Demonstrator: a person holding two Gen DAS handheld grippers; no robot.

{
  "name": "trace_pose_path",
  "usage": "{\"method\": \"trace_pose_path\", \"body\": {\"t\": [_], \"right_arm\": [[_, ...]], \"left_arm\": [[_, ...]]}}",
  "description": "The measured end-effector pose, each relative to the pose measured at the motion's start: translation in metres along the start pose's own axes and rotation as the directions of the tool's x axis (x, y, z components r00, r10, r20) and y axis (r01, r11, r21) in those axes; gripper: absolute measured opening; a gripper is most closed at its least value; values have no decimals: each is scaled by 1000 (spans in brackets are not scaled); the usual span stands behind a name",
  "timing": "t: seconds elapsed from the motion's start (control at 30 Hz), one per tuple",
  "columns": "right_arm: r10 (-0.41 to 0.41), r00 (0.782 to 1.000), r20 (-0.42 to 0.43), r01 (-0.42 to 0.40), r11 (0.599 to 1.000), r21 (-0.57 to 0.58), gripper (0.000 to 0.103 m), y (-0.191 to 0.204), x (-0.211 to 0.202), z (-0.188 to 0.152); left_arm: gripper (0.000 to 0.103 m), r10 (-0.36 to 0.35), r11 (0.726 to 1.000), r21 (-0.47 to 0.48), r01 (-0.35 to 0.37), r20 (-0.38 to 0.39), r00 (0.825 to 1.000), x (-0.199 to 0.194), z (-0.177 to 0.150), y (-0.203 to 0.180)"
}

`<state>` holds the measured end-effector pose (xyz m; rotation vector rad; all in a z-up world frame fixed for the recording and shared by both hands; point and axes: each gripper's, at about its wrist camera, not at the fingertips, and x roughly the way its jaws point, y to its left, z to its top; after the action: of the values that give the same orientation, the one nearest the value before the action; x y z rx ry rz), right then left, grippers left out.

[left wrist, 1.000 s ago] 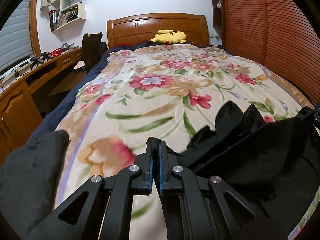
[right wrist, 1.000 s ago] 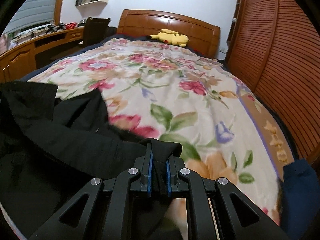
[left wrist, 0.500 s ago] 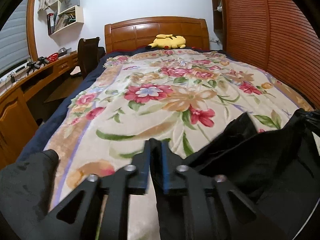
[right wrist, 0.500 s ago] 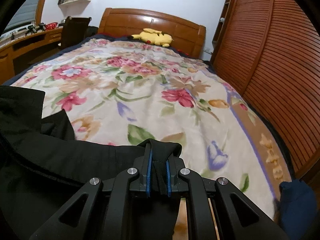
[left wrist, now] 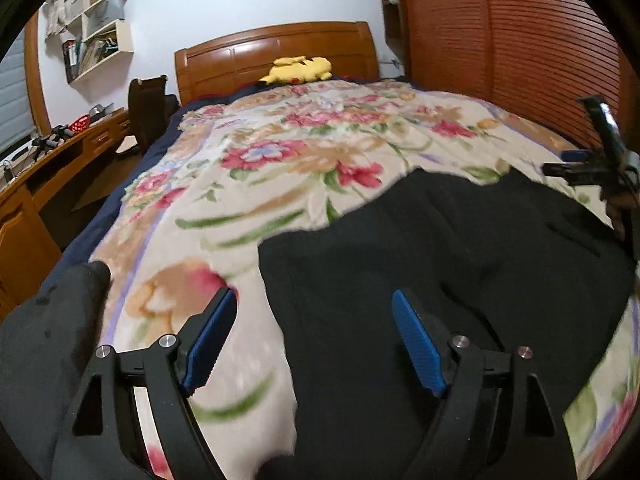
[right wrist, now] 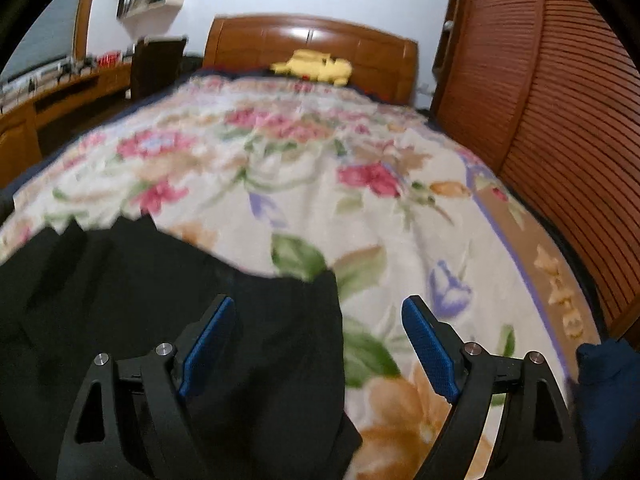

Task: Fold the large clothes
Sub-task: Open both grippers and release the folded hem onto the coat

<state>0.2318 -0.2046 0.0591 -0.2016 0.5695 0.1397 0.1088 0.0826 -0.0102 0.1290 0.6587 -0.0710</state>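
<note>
A large black garment [left wrist: 460, 260] lies spread on the floral bedspread [left wrist: 288, 168]; it also shows in the right wrist view [right wrist: 160, 300]. My left gripper [left wrist: 314, 300] is open and empty, its jaws wide apart just above the garment's left edge. My right gripper [right wrist: 318, 308] is open and empty above the garment's right corner. The right gripper also shows at the right edge of the left wrist view [left wrist: 592, 164].
A dark grey garment [left wrist: 44, 340] lies at the bed's near left corner. A navy cloth [right wrist: 608, 392] sits at the near right. A yellow plush toy [left wrist: 298, 68] lies by the wooden headboard [left wrist: 276, 52]. A desk [left wrist: 48, 152] and chair [left wrist: 146, 104] stand left; slatted wardrobe doors [left wrist: 520, 40] right.
Both grippers were shut on the black garment and have opened, letting it go. The garment now lies flatter and spread on the bed.
</note>
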Motion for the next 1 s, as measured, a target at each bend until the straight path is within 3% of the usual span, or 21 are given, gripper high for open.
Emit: {"method": "trace_pose_path", "body": {"t": [0.07, 0.2, 0.37, 0.57, 1.0], "right_arm": [[19, 999, -43, -19, 1000, 8, 87, -2, 8, -6], [39, 998, -42, -39, 999, 1, 87, -2, 2, -13], [85, 996, -15, -86, 995, -50, 86, 7, -34, -29], [153, 988, 2, -152, 984, -93, 86, 4, -87, -78], [137, 991, -7, -137, 990, -35, 87, -24, -137, -136]], "left_arm": [[81, -17, 1000, 1, 17, -8, 1000, -7, -10, -4], [81, -36, 999, 3, 36, -15, 999, -18, -27, -9], [81, -54, 998, -14, 54, -24, 998, -30, -48, -9], [81, -52, 997, -54, 50, -34, 998, -42, -66, 2], [81, -45, 998, -45, 42, -81, 996, -48, -87, 0]]}}
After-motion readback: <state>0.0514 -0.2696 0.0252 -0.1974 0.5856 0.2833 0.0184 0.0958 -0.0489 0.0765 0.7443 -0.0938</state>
